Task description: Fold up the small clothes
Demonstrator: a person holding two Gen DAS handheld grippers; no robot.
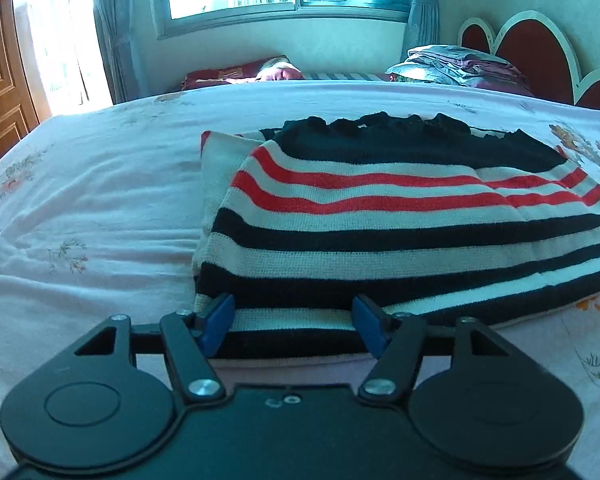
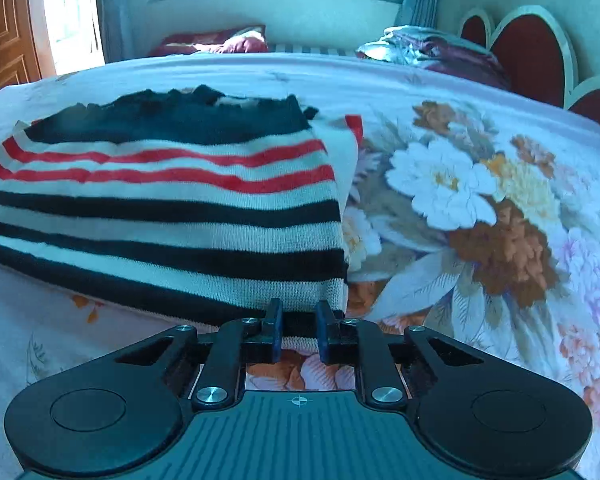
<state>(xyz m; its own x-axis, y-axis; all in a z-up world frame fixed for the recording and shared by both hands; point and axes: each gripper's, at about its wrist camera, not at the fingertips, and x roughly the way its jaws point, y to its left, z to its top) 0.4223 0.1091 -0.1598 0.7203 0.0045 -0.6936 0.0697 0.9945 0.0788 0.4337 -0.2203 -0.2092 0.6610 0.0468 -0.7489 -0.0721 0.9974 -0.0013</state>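
A folded striped sweater (image 1: 400, 216) lies on a floral bedspread (image 1: 80, 208). The left gripper (image 1: 294, 326), jaws spread wide, straddles its near hem toward the 9 o'clock corner. The right gripper (image 2: 298, 330), jaws narrowed, brackets the hem's 3 o'clock corner; whether it pinches, I cannot tell.

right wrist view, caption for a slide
Right gripper nearly closed at the near corner of a striped sweater on a floral bedspread.

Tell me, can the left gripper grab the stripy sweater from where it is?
Probably yes. The left gripper sits at the stripy sweater's near hem, jaws apart with the edge between them, and nothing blocks it.
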